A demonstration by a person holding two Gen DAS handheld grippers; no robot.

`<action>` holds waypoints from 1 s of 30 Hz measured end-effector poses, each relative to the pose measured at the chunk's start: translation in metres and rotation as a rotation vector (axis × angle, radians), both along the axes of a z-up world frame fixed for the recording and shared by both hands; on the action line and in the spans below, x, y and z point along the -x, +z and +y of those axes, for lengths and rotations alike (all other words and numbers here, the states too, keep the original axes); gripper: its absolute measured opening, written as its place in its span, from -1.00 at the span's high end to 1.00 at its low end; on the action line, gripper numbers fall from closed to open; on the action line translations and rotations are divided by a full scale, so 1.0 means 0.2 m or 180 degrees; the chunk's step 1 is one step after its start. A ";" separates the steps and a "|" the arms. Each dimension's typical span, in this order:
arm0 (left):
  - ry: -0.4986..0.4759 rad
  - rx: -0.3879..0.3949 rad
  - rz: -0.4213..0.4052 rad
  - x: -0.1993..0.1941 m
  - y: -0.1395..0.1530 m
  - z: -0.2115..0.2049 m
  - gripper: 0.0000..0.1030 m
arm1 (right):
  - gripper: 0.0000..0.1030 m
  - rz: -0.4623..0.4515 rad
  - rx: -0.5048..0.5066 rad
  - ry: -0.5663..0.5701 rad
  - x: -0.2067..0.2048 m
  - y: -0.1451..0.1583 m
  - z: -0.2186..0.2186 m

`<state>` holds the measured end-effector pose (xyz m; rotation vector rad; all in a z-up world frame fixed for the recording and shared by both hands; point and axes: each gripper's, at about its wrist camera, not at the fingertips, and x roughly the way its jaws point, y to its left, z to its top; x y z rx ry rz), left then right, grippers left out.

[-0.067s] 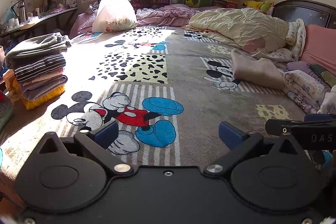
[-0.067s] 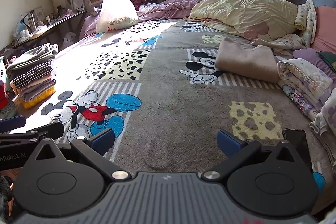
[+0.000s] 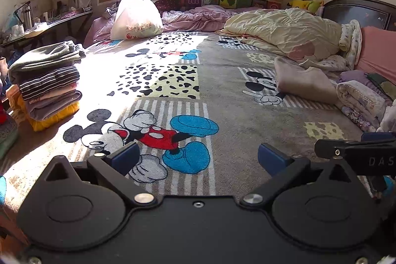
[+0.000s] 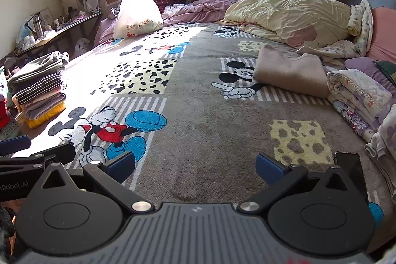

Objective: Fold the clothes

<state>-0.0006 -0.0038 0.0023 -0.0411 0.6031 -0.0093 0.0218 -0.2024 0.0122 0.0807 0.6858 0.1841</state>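
A stack of folded clothes [image 3: 47, 83] [image 4: 39, 88] stands at the left edge of the bed. A beige garment [image 3: 302, 81] [image 4: 292, 73] lies loosely folded on the cartoon-mouse blanket [image 3: 222, 103] [image 4: 210, 120] toward the right. My left gripper [image 3: 198, 157] is open low over the blanket's near part, with nothing between its blue pads. My right gripper [image 4: 195, 165] is open too and holds nothing. Each gripper shows at the edge of the other's view: the right one's finger [image 3: 354, 152] and the left one's finger [image 4: 37, 160].
A cream quilt [image 3: 284, 29] and a pink sheet [image 3: 198, 19] lie bunched at the far side beside a white plastic bag [image 3: 136, 16]. Rolled blankets [image 4: 356, 95] and more laundry crowd the right edge. A dark phone [image 4: 351, 165] lies near right. A cluttered desk [image 3: 44, 26] stands left.
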 end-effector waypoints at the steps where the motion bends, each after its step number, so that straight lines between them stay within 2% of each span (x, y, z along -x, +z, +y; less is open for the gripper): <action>1: 0.0005 -0.0047 -0.0016 0.00 0.00 -0.01 -1.00 | -0.99 0.0002 -0.0004 0.0004 0.00 0.00 0.00; 4: 0.0024 -0.0158 -0.0055 0.01 0.01 -0.03 -1.00 | -1.00 0.0003 -0.0004 0.0018 0.00 -0.01 0.00; 5: 0.0028 -0.0068 -0.0064 0.02 0.01 -0.01 -1.00 | -0.99 0.0001 -0.0003 0.0019 0.01 -0.02 -0.01; 9: -0.0022 -0.0024 -0.0025 -0.01 0.00 0.04 -1.00 | -0.99 0.0016 0.0039 0.0011 0.01 0.00 0.00; 30: -0.0025 0.0031 0.0026 0.00 -0.01 0.06 -1.00 | -1.00 0.0006 0.0016 0.0007 0.03 -0.02 0.01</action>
